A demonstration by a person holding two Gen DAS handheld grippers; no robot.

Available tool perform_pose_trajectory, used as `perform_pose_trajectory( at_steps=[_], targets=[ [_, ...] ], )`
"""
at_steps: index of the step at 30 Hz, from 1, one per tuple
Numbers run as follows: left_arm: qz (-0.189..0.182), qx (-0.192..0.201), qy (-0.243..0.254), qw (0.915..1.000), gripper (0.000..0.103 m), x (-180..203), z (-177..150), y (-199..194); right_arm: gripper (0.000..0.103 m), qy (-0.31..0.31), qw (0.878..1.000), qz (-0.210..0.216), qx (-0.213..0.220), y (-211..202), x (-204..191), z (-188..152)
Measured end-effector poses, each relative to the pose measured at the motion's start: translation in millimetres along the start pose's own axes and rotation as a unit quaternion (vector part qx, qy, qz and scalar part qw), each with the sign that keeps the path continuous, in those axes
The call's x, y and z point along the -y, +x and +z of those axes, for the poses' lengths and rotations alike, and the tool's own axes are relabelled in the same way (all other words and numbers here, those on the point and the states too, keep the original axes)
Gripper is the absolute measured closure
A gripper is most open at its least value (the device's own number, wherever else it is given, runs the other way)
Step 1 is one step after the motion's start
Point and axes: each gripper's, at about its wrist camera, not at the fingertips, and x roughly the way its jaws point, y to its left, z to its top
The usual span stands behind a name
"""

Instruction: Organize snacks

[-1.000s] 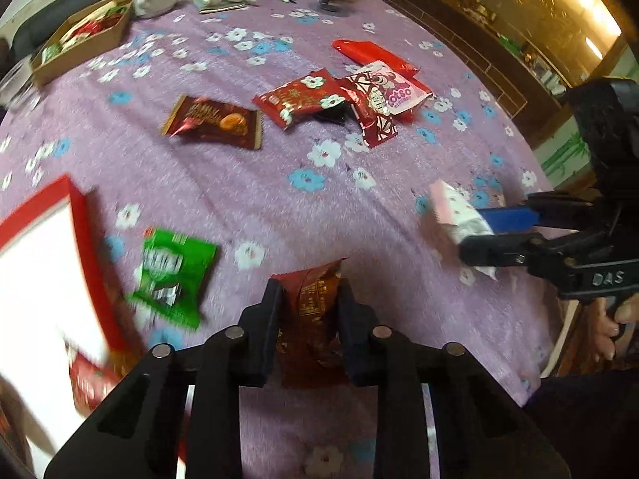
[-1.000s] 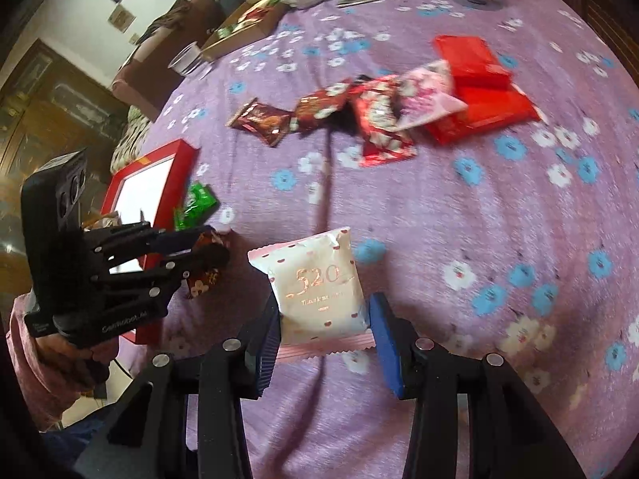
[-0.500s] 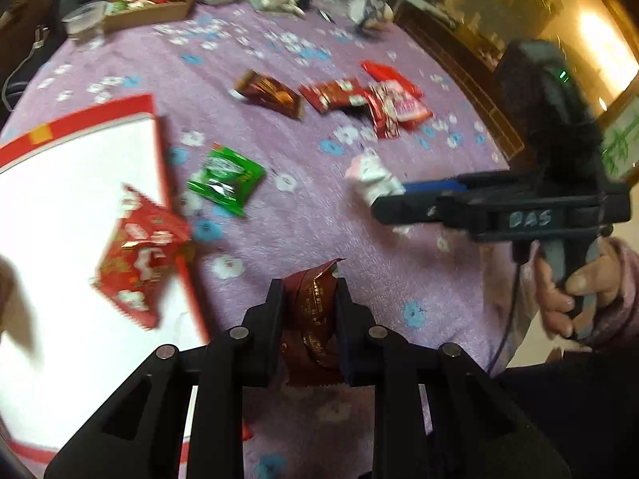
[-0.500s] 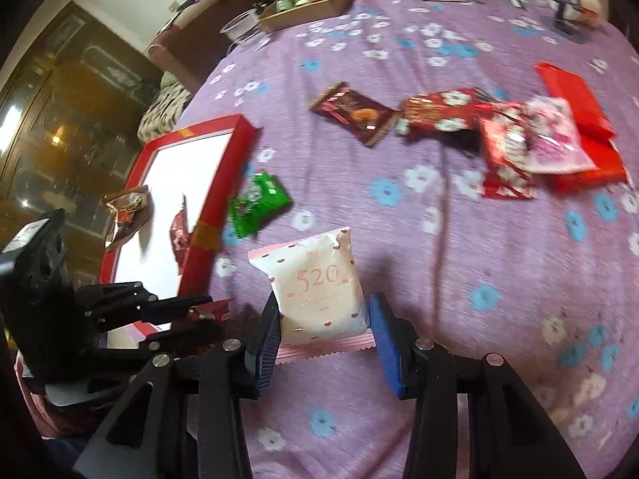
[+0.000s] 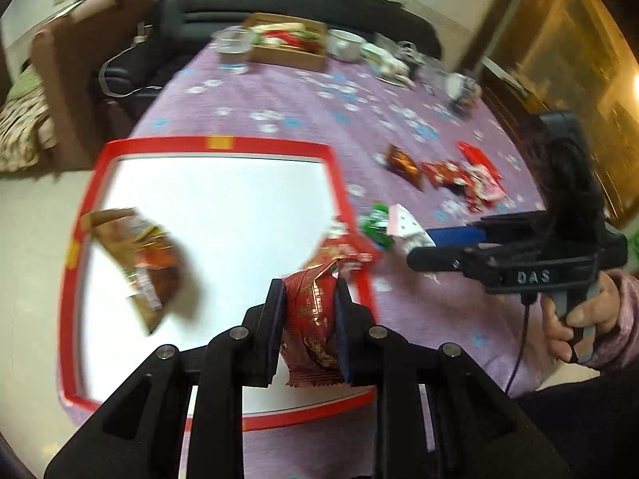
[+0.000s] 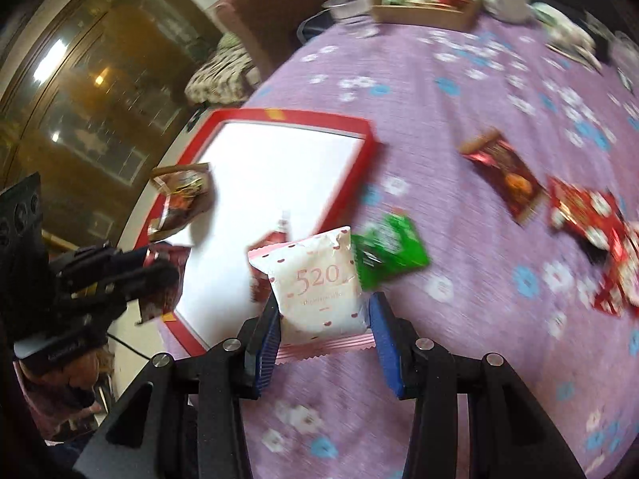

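Observation:
My left gripper (image 5: 309, 291) is shut on a dark red snack packet (image 5: 313, 327) and holds it above the near right part of the red-rimmed white tray (image 5: 215, 143). My right gripper (image 6: 323, 303) is shut on a white and pink "520" packet (image 6: 317, 279), held over the purple cloth just right of the tray (image 6: 299, 117). A brown packet (image 5: 139, 255) lies in the tray at the left. A red packet (image 5: 339, 245) lies at the tray's right rim. A green packet (image 6: 389, 249) lies on the cloth beside the tray.
More red and brown packets (image 6: 507, 175) lie on the flowered purple cloth (image 6: 459, 119) to the right. A cardboard box (image 5: 287, 44) of snacks, a glass (image 5: 231, 46) and a cup (image 5: 343, 44) stand at the table's far edge. A sofa (image 5: 80, 80) is to the left.
Both grippers have swung left with their packets. The left one now hangs over the tray. The right one has come close to the tray's right rim.

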Motion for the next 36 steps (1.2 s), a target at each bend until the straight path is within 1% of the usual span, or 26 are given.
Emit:
perform_pose_trajectory(
  at_steps=[6, 11, 17, 19, 22, 24, 25, 26, 27, 28, 29, 30, 31, 32, 34, 35, 36],
  targets=[
    [0.022, 0.0, -0.026, 0.9994, 0.082, -20.4, -11.6, -1.4, 0.059, -0.044, 0.999, 0.005, -0.023, 25.0, -31.9, 14.8],
    [0.029, -0.005, -0.046, 0.9985, 0.082, -32.4, -17.9, -1.6, 0.059, -0.066, 0.997, 0.006, -0.04, 45.2, -50.2, 23.7],
    [0.04, -0.021, -0.074, 0.9962, 0.082, -46.4, -20.7, 10.5, 0.059, -0.102, 0.993, 0.001, -0.065, 75.3, -73.1, 32.9],
    [0.049, -0.025, -0.08, 0.9953, 0.082, -49.9, -21.3, 15.5, 0.059, -0.112, 0.991, -0.004, -0.074, 86.9, -80.0, 35.3],
    [0.07, -0.03, -0.078, 0.994, 0.081, -51.2, -19.4, 22.6, 0.057, -0.116, 0.991, 0.0, -0.067, 87.2, -86.2, 38.1],
    [0.098, -0.037, -0.064, 0.9925, 0.081, -46.5, -17.1, 26.8, 0.057, -0.12, 0.991, 0.002, -0.059, 81.5, -87.6, 37.2],
    [0.11, -0.037, -0.058, 0.9916, 0.079, -44.9, -17.2, 26.9, 0.057, -0.122, 0.991, 0.001, -0.052, 76.7, -87.3, 35.9],
    [0.131, -0.039, -0.05, 0.9894, 0.078, -41.5, -15.1, 28.4, 0.056, -0.12, 0.992, -0.002, -0.046, 71.2, -85.5, 35.1],
    [0.149, -0.041, -0.043, 0.987, 0.072, -38.6, -13.6, 28.8, 0.054, -0.117, 0.992, -0.003, -0.041, 68.0, -82.8, 35.0],
    [0.171, -0.038, -0.035, 0.9839, 0.064, -34.4, -11.7, 27.8, 0.052, -0.11, 0.993, -0.003, -0.034, 62.1, -78.8, 33.3],
    [0.184, -0.031, -0.027, 0.9821, 0.059, -30.5, -10.2, 26.0, 0.05, -0.103, 0.994, -0.003, -0.025, 55.4, -74.1, 30.7],
    [0.197, -0.017, -0.011, 0.9802, 0.052, -22.5, -8.1, 22.2, 0.048, -0.09, 0.996, -0.001, -0.015, 47.8, -66.7, 27.9],
    [0.204, -0.005, 0.005, 0.979, 0.047, -15.0, -6.4, 19.4, 0.048, -0.08, 0.997, 0.0, -0.009, 42.0, -60.8, 25.8],
    [0.208, 0.005, 0.018, 0.978, 0.045, -9.0, -4.6, 17.7, 0.047, -0.067, 0.998, 0.001, -0.003, 35.9, -52.4, 23.0],
    [0.216, 0.03, 0.06, 0.9742, 0.037, 13.8, 1.6, 14.4, 0.045, -0.039, 0.999, -0.002, 0.007, 23.4, -33.5, 16.8],
    [0.214, 0.035, 0.072, 0.9735, 0.036, 20.4, 3.8, 14.3, 0.045, -0.021, 1.0, -0.004, 0.013, 16.4, -21.5, 12.6],
    [0.207, 0.04, 0.089, 0.9736, 0.032, 31.5, 7.2, 15.5, 0.045, -0.008, 1.0, -0.005, 0.016, 10.7, -13.3, 11.0]
  ],
)
